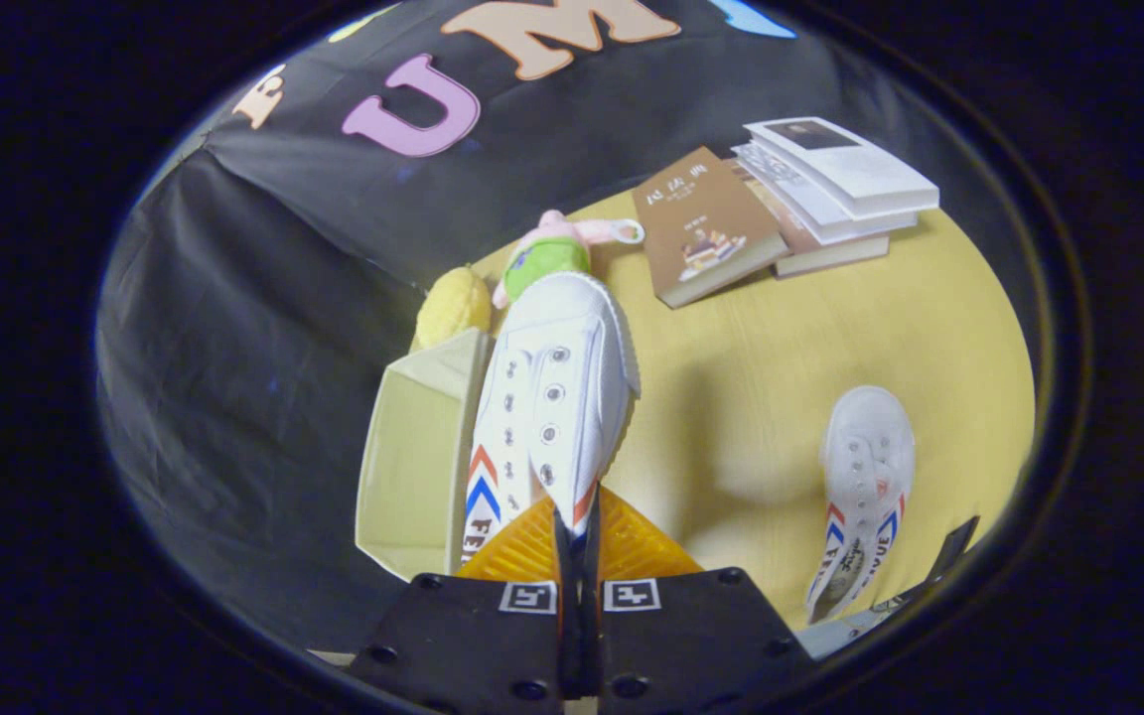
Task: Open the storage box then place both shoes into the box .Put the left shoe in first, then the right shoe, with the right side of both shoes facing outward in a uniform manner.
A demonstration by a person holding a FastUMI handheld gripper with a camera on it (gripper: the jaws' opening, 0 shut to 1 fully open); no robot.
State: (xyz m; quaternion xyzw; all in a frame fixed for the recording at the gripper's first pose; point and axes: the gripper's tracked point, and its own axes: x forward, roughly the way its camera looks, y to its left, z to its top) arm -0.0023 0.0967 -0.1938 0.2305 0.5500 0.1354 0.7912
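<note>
My gripper (577,541) is shut on the heel collar of a white canvas shoe (552,397) with red and blue chevrons on its side. The shoe hangs from the fingers, toe pointing away, above the table. Just left of it and below stands the pale storage box (413,457), its mouth open toward me, with the shoe's side over the box's right wall. The second white shoe (865,477) lies on the yellow table (731,377) to the right of the fingers, toe pointing away.
A brown book (706,223) and a stack of several books (835,189) lie at the far side of the table. A yellow plush ball (453,306) and a pink and green plush toy (557,248) sit beyond the box. A dark flap (949,551) lies near right.
</note>
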